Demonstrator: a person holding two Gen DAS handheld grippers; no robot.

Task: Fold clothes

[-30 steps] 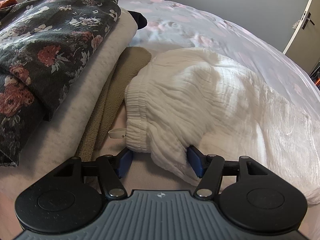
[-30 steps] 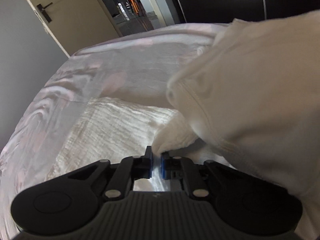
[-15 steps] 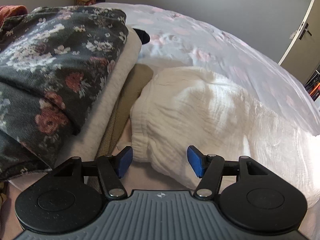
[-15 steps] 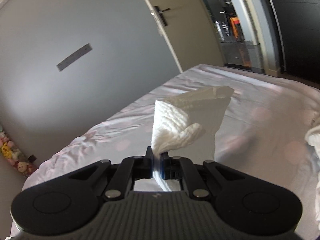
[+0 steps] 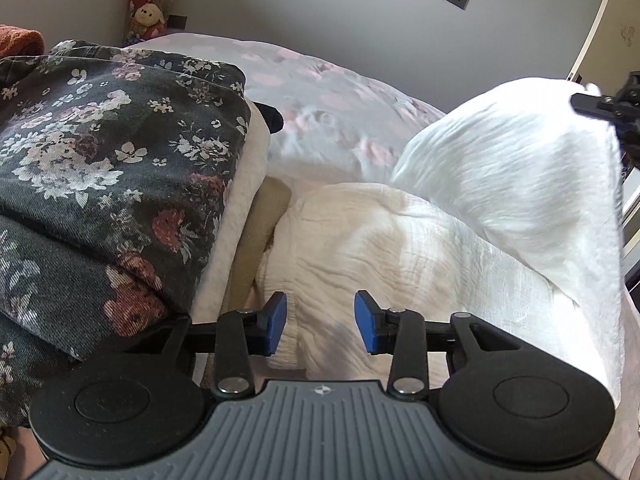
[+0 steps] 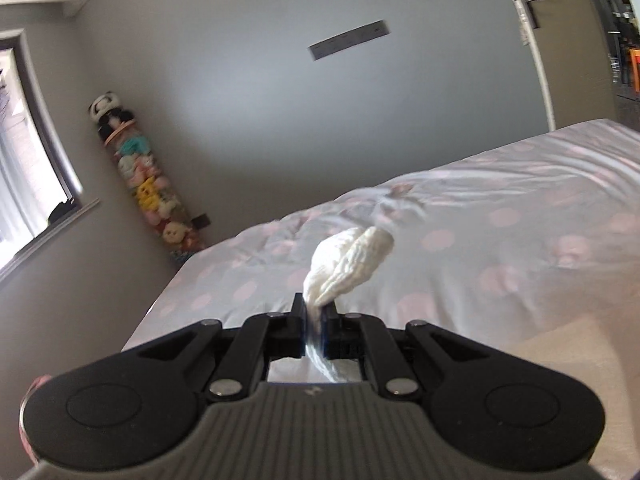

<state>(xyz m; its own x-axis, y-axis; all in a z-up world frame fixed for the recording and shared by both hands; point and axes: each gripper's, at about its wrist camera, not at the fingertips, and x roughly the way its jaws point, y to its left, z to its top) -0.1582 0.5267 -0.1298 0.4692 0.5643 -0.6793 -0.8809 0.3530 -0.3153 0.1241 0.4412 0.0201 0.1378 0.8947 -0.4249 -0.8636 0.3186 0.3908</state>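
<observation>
To the left of my left tool (image 5: 320, 322) sat a stack of folded clothes, a dark floral garment (image 5: 108, 184) on top. Straight ahead lay the white crinkled garment (image 5: 400, 248) on the bed (image 5: 320, 96) — its elastic waistband sat between the blue pads (image 5: 276, 322), and the jaws were closing around it, not yet pressing. Up and to the right, one end of that garment (image 5: 520, 176) hung lifted in the air, pinched by my right tool (image 5: 612, 110). From the right wrist, that tool (image 6: 314, 330) was clenched tight on a bunched corner (image 6: 348, 264) of the white cloth — bed beyond.
</observation>
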